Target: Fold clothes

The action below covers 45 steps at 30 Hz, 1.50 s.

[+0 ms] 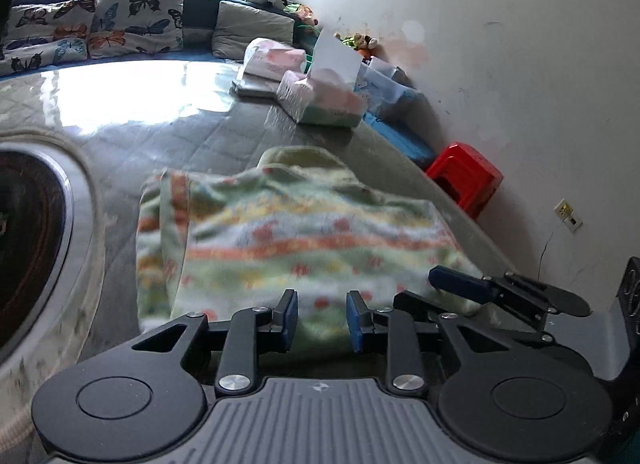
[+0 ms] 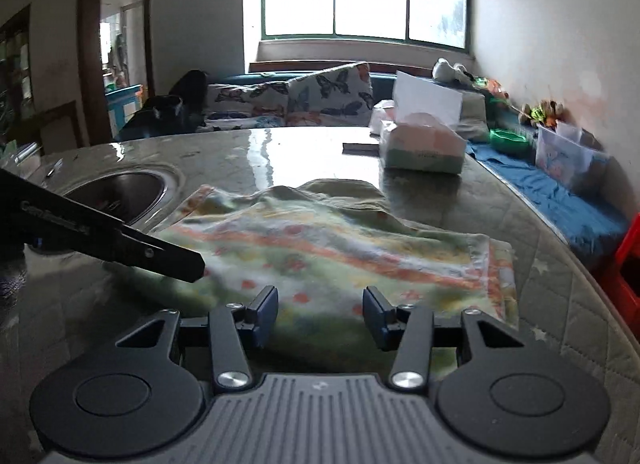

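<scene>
A pale green garment (image 1: pixel 288 232) with orange and yellow patterned stripes lies folded on the grey quilted table cover (image 1: pixel 192 143). It also shows in the right wrist view (image 2: pixel 328 248). My left gripper (image 1: pixel 322 322) is open and empty, just above the garment's near edge. My right gripper (image 2: pixel 320 316) is open and empty over the garment's near edge. The right gripper's finger (image 1: pixel 460 284) shows in the left wrist view at the garment's right corner. The left gripper's finger (image 2: pixel 120 240) shows at the left in the right wrist view.
A round recessed hot plate (image 2: pixel 120 191) sits in the table at the left. Tissue packs (image 2: pixel 420 143) and a white card lie beyond the garment. A blue bench (image 2: pixel 560 199), butterfly cushions (image 2: pixel 304 95), a clear box (image 2: pixel 564 151), and a red stool (image 1: pixel 464 179) stand around.
</scene>
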Tool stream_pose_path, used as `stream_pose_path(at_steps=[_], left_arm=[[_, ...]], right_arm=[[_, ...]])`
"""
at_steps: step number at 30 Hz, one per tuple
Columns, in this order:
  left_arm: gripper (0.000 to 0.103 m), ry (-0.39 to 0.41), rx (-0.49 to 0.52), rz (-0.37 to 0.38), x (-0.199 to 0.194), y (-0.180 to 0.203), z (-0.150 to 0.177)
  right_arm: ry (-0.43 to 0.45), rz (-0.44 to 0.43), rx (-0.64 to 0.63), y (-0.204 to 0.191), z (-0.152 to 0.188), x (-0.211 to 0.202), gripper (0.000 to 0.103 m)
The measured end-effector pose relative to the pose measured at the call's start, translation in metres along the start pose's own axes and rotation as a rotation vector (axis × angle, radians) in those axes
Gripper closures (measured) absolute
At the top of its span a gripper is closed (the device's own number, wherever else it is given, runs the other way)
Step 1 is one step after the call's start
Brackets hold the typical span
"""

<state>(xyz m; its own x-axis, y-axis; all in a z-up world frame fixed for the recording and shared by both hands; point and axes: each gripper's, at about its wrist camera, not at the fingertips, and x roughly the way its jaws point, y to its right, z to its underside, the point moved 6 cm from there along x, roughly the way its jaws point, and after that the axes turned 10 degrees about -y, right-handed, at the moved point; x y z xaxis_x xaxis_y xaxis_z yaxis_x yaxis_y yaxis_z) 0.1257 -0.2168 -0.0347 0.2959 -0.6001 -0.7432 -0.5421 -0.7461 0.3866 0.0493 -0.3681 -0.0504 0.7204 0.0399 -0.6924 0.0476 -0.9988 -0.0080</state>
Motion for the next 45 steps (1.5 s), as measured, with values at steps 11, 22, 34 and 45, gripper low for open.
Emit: stream_pose_path(at_steps=[11, 22, 34, 45], left_arm=[[0.071, 0.035, -0.051, -0.007, -0.011, -0.014, 0.01], [0.035, 0.039, -0.045, -0.061, -0.021, -0.012, 0.014], [0.0, 0.056, -0.013, -0.161, -0.04, -0.012, 0.026], [0.0, 0.021, -0.007, -0.202, -0.044, -0.013, 0.05]], right_arm=[[0.028, -0.005, -0.013, -0.005, -0.005, -0.006, 0.055], [0.023, -0.007, 0.022, -0.007, 0.002, -0.002, 0.02], [0.032, 0.04, 0.111, -0.003, 0.012, -0.016, 0.0], [-0.022, 0.109, 0.192, -0.002, 0.031, -0.023, 0.0]])
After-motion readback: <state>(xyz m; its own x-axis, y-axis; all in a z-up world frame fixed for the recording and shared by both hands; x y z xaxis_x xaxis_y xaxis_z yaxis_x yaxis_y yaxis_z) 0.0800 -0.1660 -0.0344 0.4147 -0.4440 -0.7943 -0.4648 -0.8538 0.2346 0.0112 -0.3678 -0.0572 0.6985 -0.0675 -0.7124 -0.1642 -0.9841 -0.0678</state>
